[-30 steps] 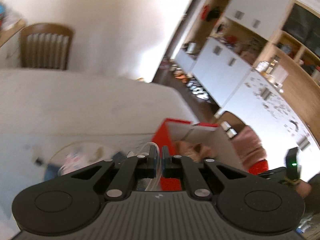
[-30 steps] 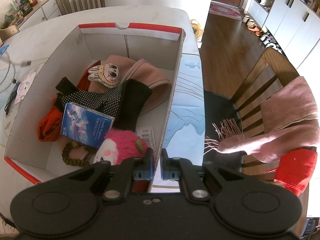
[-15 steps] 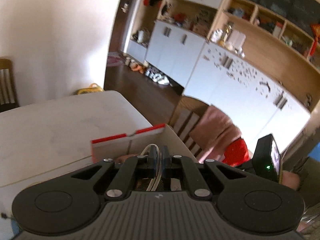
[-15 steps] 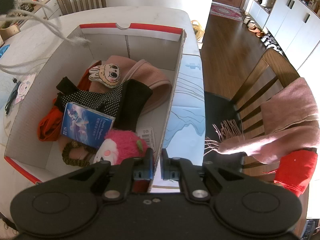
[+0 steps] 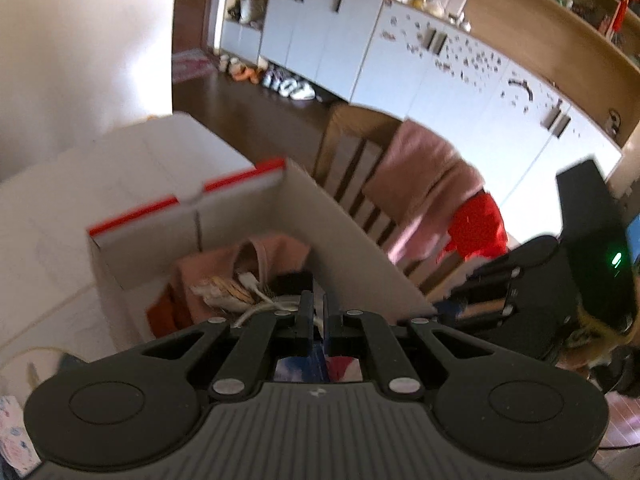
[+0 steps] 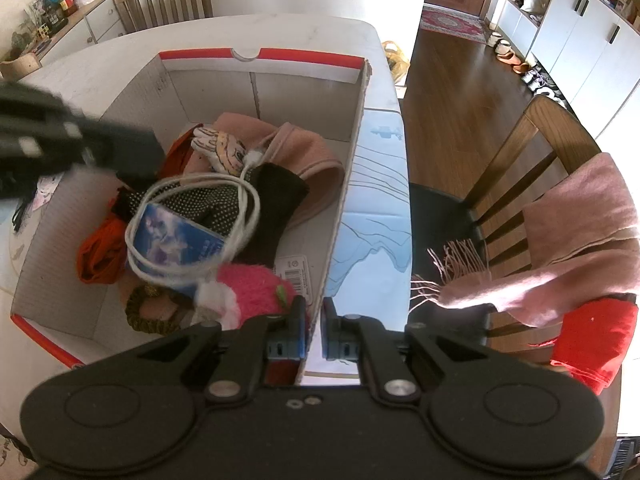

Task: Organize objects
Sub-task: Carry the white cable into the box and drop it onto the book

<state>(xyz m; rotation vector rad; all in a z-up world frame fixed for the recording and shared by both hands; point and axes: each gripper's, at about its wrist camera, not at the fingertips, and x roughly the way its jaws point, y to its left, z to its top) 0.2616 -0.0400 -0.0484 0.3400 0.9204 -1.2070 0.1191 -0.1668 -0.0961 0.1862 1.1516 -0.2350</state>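
Over the open cardboard box (image 6: 352,136), the left gripper (image 5: 316,316) seems, through blur, pinched on the white cable (image 6: 192,216) whose coil lies on the contents; depositing is in hand, and next calls for release. The right gripper (image 6: 314,326) clamps the box wall

We see a white cable (image 6: 192,224) coiled in loose loops at centre left of the frame, hanging over the clothes and toys inside the open cardboard box (image 6: 348,152) with red rim.
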